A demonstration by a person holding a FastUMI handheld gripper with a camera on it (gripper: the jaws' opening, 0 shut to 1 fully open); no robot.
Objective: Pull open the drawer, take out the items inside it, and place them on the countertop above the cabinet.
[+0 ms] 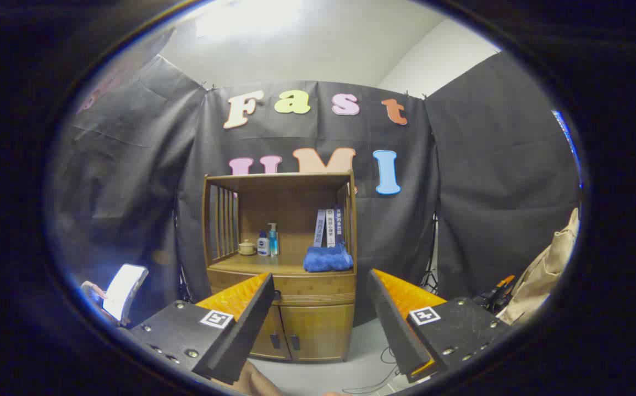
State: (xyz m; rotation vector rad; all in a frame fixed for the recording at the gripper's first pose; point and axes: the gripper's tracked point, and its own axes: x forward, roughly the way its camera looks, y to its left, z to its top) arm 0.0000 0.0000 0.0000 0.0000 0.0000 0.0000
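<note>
Hand-held gripper (321,300) held with fingers spread wide, nothing between them. Wooden cabinet (290,264) stands well beyond the fingers, seen through the gap. Drawer (315,289) under the countertop (257,267) is closed, its front just past the left fingertip. On the countertop: folded blue towel (328,258), two bottles (268,242), small jar (247,248), upright books (330,226).

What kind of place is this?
Likely a staged recording booth, not a real home: black cloth walls behind a lone wooden cabinet, loose cables on the floor. The gripper is open, short of the closed drawer.
</note>
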